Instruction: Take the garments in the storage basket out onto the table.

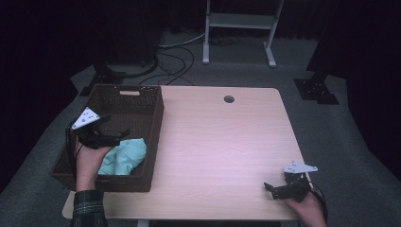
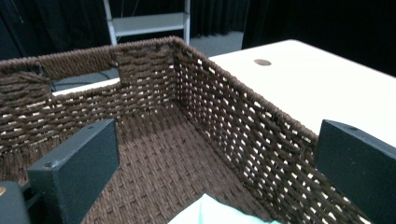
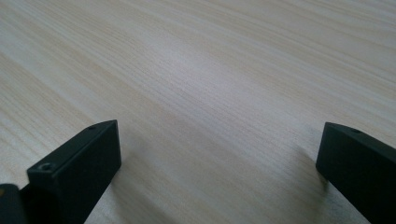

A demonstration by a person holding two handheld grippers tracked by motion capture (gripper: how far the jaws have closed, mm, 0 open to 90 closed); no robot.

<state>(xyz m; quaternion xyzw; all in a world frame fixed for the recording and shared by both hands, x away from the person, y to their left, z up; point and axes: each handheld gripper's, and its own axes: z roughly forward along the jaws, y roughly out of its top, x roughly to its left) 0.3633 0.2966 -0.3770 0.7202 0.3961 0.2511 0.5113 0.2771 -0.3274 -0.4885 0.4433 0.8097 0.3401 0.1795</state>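
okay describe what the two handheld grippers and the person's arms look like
Both the left gripper and the right gripper are black, with two blocky flat jaws and a pale grey three-cornered plate on top. A dark cable trails from each. The left forearm wears a dark plaid sleeve.

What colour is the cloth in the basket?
The cloth is light turquoise, clearest in the high view, lying in the brown basket.

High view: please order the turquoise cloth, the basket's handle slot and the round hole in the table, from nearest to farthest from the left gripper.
Measured from the left gripper:
1. turquoise cloth, just below the jaws, in the basket's near end.
2. handle slot, in the basket's far wall.
3. round hole, out on the table's far side, to the right.
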